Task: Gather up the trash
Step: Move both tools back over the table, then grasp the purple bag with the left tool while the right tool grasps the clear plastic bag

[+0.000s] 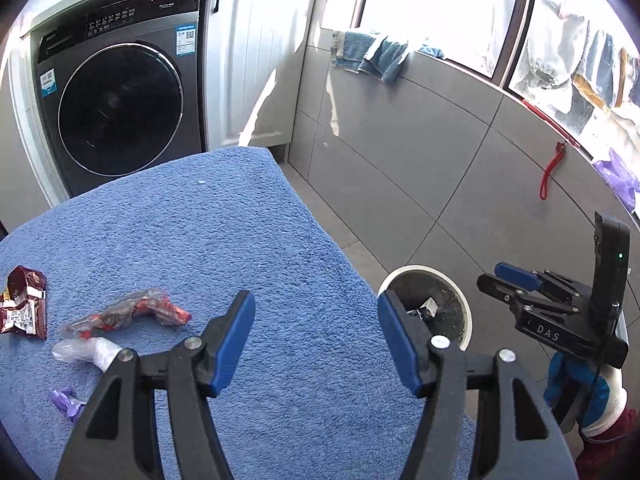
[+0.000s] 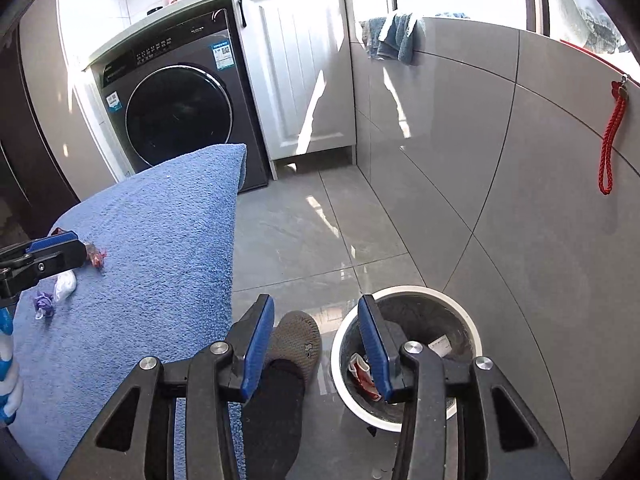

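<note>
A white-rimmed bin [image 2: 406, 360] stands on the grey floor just off the worktop's right edge, near the tiled wall; inside lie a red-and-white wrapper [image 2: 362, 372] and a white slip of paper [image 2: 440, 347]. The worktop [image 1: 224, 240], covered in blue towelling, carries the remaining trash near its left edge: a dark red packet [image 1: 24, 308], a crumpled clear-and-red wrapper [image 1: 132, 314], a white plastic wad [image 1: 88, 352] and a small purple scrap [image 1: 66, 400], all apart from one another. The left tool [image 1: 316, 344] tilts downward over the worktop's right edge, its blue pads standing wide apart with nothing between them. The right tool [image 2: 316, 348] also tilts downward, over the floor beside the bin, with a brown slipper [image 2: 298, 338] showing in the gap beneath it; its pads are parted and hold nothing. In the left wrist view a hand in a blue-and-white glove [image 1: 584, 392] grips the right tool's handle.
</note>
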The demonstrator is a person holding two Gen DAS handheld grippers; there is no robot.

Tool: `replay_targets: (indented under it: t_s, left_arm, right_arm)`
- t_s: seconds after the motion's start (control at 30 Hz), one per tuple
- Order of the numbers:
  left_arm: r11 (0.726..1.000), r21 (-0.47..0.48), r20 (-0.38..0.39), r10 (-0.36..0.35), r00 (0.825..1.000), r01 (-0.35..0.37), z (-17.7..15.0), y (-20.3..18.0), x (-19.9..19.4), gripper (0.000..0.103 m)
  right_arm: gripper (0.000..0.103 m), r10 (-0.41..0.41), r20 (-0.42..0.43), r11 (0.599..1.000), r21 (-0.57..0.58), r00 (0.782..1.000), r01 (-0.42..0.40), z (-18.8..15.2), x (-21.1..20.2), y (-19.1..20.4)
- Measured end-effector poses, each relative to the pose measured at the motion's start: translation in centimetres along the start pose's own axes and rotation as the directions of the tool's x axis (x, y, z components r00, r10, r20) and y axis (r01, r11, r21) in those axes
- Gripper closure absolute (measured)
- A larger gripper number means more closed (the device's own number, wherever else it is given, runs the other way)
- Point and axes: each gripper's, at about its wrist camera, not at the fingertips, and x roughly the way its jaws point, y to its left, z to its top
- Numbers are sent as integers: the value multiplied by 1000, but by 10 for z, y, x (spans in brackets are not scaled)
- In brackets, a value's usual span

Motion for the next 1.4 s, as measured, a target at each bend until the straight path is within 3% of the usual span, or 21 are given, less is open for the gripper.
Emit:
replay_targets:
  t_s: [0.23, 0.5, 0.87, 1.13, 1.4]
  left_arm:
    - [994, -73, 51, 87, 995, -83, -28, 67, -47, 41]
    - [970, -205, 75, 145, 987, -127, -67, 137, -88, 41]
    - [940, -271, 34, 224, 974, -207, -123, 189, -111, 39]
    - [945, -287, 21, 170, 985, -157, -138, 197, -109, 38]
    - [969, -228, 21, 105, 994, -98, -115, 181, -80, 38]
  right_arm:
    - [62, 50, 23, 996, -73, 998, -49, 11, -10, 54]
    - [61, 91, 35, 987, -137, 995, -85, 21, -20, 101]
    - [56, 146, 17, 967, -211, 989, -139, 14, -25, 157]
    - [50, 165, -25, 949, -269, 986, -166, 5, -16, 196]
    - [50, 183, -57, 932, -309, 981, -191, 3, -6, 222]
